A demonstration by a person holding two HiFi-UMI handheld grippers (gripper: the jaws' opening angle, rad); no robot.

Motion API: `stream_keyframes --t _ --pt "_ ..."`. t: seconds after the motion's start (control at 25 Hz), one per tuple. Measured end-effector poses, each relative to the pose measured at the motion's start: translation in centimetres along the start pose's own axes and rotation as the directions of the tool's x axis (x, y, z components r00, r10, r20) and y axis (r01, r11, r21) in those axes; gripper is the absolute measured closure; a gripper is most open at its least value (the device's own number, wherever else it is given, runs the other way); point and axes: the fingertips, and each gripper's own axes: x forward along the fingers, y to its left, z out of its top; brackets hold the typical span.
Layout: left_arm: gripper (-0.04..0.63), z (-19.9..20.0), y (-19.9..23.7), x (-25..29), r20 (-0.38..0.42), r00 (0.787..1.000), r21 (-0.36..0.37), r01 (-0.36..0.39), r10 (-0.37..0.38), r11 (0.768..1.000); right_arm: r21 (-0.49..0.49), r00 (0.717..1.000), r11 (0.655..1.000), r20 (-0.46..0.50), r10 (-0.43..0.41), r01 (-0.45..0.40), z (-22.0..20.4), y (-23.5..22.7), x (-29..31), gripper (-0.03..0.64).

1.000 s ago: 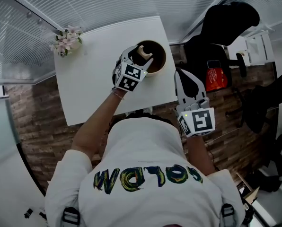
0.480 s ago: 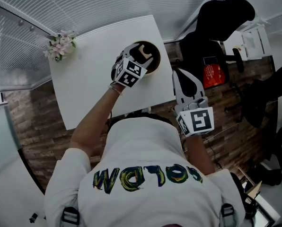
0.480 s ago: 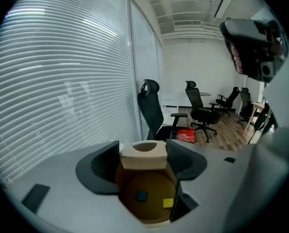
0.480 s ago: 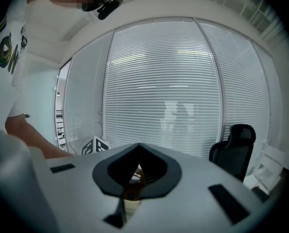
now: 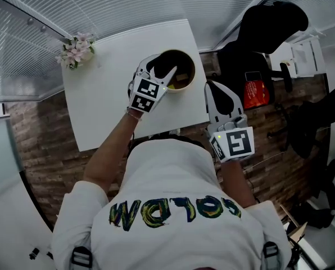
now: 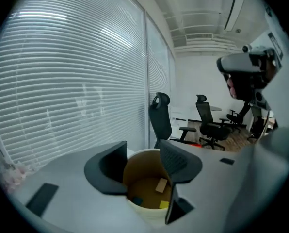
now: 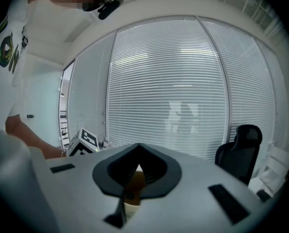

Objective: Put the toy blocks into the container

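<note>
Left gripper [image 5: 166, 72] over container [image 5: 190, 75], jaws apart, just been closing, nothing between; toy blocks [image 6: 161, 185] inside. Right gripper [image 5: 219, 90] beside table [image 5: 105, 94], jaws together, empty

From up here I have the table [image 5: 100, 100] filling the upper left of the frame. The flowers [image 5: 76, 48] sit at its upper left corner and the container [image 5: 189, 67] stands on its upper right corner. Three blocks [image 6: 161, 185] lie apart on the container's bottom. An office chair [image 5: 268, 27] stands beyond the table's right edge, at upper right.
</note>
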Motion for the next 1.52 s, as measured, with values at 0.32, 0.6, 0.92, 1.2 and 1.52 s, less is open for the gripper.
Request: stream_keyframes --t 0.32,0.6,0.92,1.2,1.52 --pt "0.558 1.6 2.6 -7.9 0.117 0.984 -0.138 -0.116 0.133 0.984 -0.026 0.996 0.996 0.014 0.084 -0.083 1.2 2.4 2.4 0.607" --pt "0.581 4.9 4.1 -14.4 0.208 0.945 -0.188 -0.213 0.251 0.959 -0.056 0.983 0.983 0.045 0.179 -0.176 4.0 5.4 3.6 0.607" --pt "0.583 7.5 4.6 -20.6 0.255 0.900 -0.227 -0.301 0.355 0.926 -0.082 0.960 0.961 0.073 0.271 -0.265 6.7 8.6 4.2 0.607" --pt "0.583 9.0 5.0 -25.0 0.291 0.851 -0.267 -0.367 0.438 0.891 -0.110 0.943 0.942 0.070 0.326 -0.317 8.2 11.0 4.5 0.607" --pt "0.583 9.2 5.6 -27.7 0.288 0.815 -0.278 -0.432 0.503 0.858 -0.148 0.935 0.930 0.072 0.348 -0.335 9.2 12.3 4.3 0.609"
